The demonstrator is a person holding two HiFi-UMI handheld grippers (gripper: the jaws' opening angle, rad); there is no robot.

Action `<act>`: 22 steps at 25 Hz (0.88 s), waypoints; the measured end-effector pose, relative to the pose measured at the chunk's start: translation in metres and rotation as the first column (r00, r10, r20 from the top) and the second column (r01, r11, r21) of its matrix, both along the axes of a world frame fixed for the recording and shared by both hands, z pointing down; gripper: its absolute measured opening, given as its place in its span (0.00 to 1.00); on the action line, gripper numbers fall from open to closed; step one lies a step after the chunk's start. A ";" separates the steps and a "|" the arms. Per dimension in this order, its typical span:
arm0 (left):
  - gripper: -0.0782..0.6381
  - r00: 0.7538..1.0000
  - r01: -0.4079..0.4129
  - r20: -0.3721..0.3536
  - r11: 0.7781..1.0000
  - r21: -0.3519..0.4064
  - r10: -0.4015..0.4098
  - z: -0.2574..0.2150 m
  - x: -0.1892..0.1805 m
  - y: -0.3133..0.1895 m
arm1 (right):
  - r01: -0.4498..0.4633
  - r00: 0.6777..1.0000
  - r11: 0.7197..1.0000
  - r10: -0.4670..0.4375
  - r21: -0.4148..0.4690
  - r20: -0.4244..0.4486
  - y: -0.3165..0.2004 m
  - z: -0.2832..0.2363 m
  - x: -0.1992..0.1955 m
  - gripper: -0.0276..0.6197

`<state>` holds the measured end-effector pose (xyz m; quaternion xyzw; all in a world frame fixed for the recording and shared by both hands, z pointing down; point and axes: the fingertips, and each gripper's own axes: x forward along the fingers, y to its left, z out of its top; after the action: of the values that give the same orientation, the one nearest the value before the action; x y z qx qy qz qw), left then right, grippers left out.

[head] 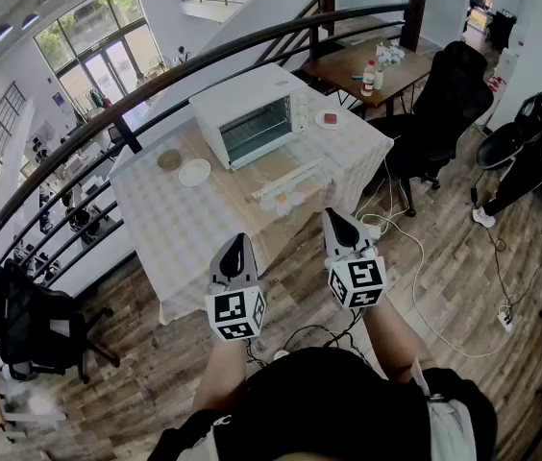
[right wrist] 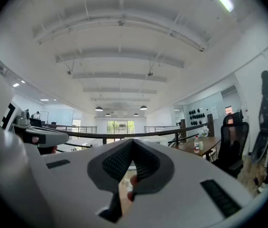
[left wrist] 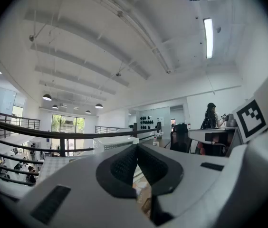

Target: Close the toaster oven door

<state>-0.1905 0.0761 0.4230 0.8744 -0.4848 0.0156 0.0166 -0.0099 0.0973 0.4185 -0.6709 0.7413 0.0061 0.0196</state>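
The white toaster oven (head: 252, 118) stands at the far side of a table with a pale checked cloth (head: 184, 229). Its dark inside with racks shows, and its door (head: 285, 176) seems to lie flat in front of it, a white handle bar along its near edge. My left gripper (head: 239, 243) and right gripper (head: 333, 217) hang side by side over the table's near edge, well short of the oven. Both are shut with nothing between the pads. In the left gripper view the oven (left wrist: 115, 144) shows just above the shut left gripper (left wrist: 136, 148). In the right gripper view the right gripper (right wrist: 131, 144) is shut too.
On the cloth lie a white plate (head: 194, 172), a brownish plate (head: 169, 159), a small dish (head: 328, 119) and small white items (head: 285, 200). A dark railing (head: 156, 80) curves behind the table. Black office chairs (head: 434, 113) stand to the right, with cables (head: 415, 257) on the wooden floor.
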 end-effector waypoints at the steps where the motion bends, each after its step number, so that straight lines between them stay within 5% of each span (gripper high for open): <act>1: 0.13 1.000 0.000 0.003 1.000 0.000 0.000 0.001 -0.001 0.000 | 0.004 1.000 1.000 -0.004 -0.010 0.001 -0.001 0.002 -0.002 0.03; 22: 0.13 0.998 -0.069 -0.007 0.998 -0.014 0.069 0.012 -0.040 -0.032 | -0.049 0.999 0.999 0.049 0.000 0.012 -0.017 0.006 -0.037 0.03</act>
<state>-0.2309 0.0443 0.4351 0.8905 -0.4541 0.0167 0.0242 -0.0473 0.0804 0.4245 -0.6890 0.7244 0.0027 0.0240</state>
